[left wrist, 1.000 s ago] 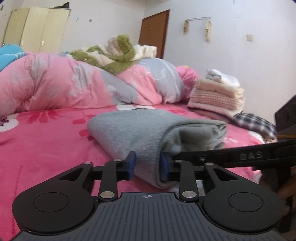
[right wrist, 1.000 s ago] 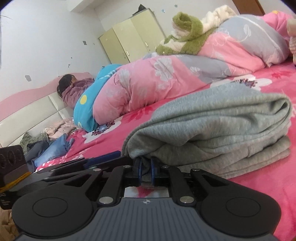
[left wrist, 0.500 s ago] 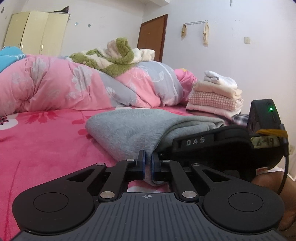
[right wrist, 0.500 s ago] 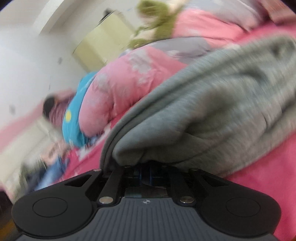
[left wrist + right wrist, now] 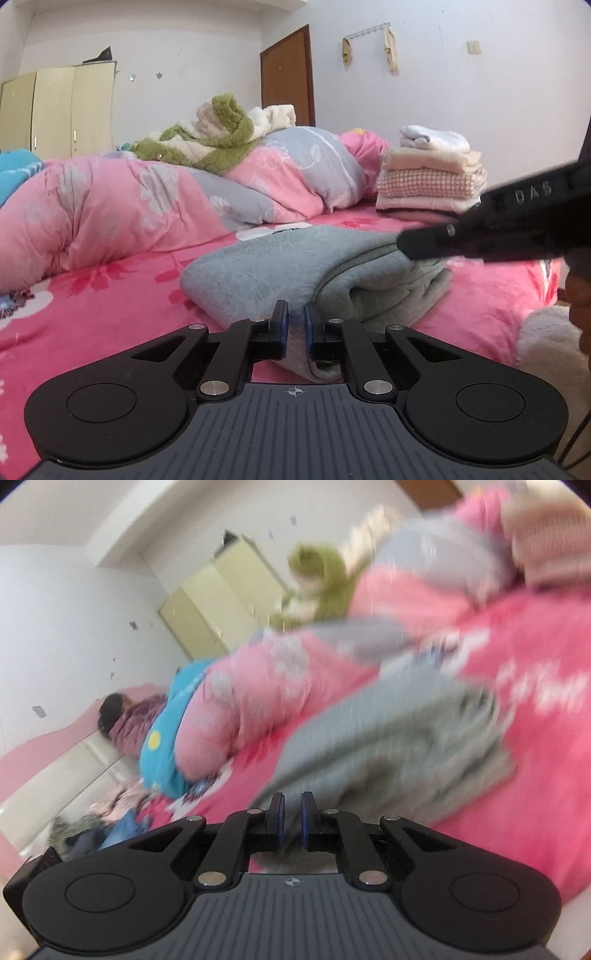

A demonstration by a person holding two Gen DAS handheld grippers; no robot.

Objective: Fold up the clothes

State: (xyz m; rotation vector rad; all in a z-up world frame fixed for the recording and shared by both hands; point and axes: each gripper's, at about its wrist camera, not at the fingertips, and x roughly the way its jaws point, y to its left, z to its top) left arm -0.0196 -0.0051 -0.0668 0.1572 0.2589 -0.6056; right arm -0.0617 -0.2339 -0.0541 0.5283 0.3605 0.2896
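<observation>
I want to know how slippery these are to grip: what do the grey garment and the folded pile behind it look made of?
The grey garment looks like soft fleece or sweatshirt knit: matte, fuzzy nap, thick rounded folds. The folded pile seems mixed: a fluffy white towel-like piece on top, cream knits, and a pink checked woven-looking layer. Exact fibres cannot be told.

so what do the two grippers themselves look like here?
Both match: the left gripper and right gripper have black linkage arms, silver pivot screws, blue finger pads and a ribbed grey base with a crosshair mark. The right gripper's side reads "DAS".
</observation>
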